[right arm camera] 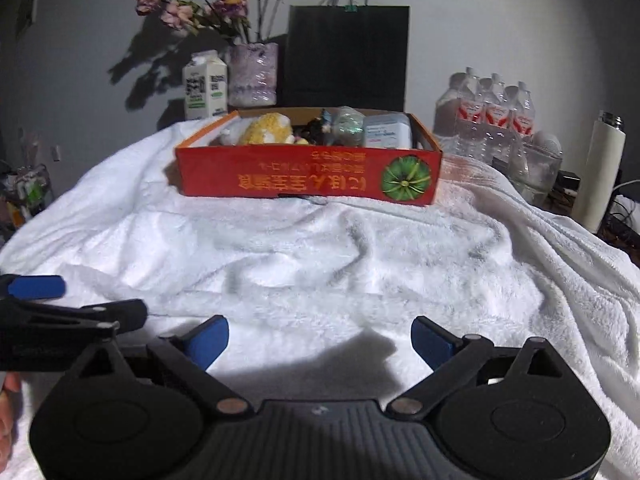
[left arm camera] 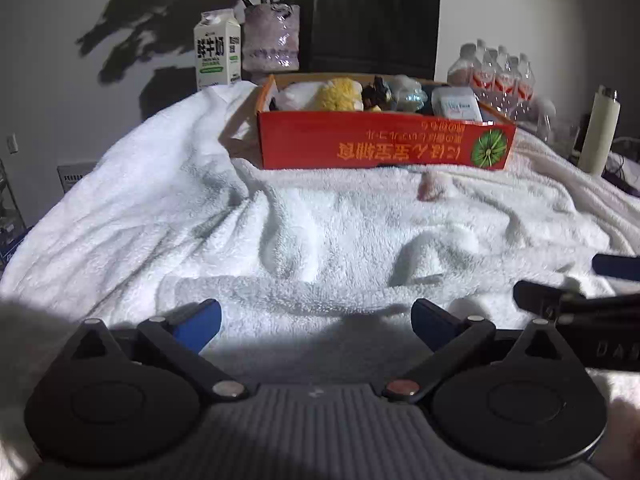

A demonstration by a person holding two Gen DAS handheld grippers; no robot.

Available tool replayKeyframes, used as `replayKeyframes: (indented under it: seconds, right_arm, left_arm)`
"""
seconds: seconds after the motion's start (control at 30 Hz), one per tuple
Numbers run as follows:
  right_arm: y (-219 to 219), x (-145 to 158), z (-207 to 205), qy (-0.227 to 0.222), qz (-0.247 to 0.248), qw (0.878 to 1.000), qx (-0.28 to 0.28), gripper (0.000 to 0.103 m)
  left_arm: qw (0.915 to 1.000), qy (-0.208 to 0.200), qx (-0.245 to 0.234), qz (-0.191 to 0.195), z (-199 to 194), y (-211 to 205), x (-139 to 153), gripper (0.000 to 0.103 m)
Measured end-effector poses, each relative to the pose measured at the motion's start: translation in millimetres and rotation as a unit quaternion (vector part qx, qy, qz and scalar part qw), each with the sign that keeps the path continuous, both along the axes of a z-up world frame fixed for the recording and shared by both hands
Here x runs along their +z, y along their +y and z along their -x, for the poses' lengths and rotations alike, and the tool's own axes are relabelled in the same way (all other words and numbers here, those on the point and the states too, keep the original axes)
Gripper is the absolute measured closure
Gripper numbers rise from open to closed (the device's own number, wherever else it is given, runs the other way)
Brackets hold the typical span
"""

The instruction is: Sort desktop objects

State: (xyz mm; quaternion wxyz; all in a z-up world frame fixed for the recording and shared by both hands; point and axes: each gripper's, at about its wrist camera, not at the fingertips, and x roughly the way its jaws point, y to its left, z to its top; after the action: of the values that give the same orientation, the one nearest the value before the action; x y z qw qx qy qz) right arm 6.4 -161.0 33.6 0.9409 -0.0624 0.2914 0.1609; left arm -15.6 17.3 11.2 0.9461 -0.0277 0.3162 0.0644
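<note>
Your left claw [left arm camera: 316, 322] and right claw [right arm camera: 320, 340] are both wide open w/ nothing between the blue pads, low over the white towel [left arm camera: 320, 232], well in front of the red box [right arm camera: 308, 178]. Inside the box: yellow plush [right arm camera: 266, 130], dark figure [right arm camera: 316, 126], clear ball [right arm camera: 348, 126], white pack [right arm camera: 388, 132]. Milk carton [right arm camera: 204, 86] stands behind the box.

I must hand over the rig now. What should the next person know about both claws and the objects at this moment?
Left claw: open, empty, low over the white towel.
Right claw: open, empty, beside the left one.
Red cardboard box sits at the far end of the towel. Inside are a yellow plush toy, a dark figurine, a clear wrapped item and a white packet.
Done: these items are in the box.
Left: no loose object is clearly visible on the towel; check the small pinkish patch in front of the box.
</note>
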Motion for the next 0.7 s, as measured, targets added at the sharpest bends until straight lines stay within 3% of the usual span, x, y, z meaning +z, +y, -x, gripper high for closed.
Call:
replayKeyframes:
  seconds: [0.23,0.47,0.63,0.7]
  right_arm:
    - [-9,-7,-12,0.002,-0.008,1.0,-0.02,0.005]
    - [7,-15,-14,0.003,0.051,0.998,-0.022,0.0]
    - [-12,-17,-25,0.044,-0.015,0.999,-0.019,0.0]
    - [-10,-18,-25,0.043,-0.009,0.999,-0.019,0.0]
  left_arm:
    - [0.9999,0.012,-0.009,0.006,-8,-2,-4,0.0]
    - [0.9997,0.019,-0.009,0.015,-10,-1,-5,0.0]
    - [0.9997,0.021,-0.01,0.012,-11,-2,-6,0.0]
    - [0.9997,0.021,-0.009,0.01,-11,-3,-6,0.0]
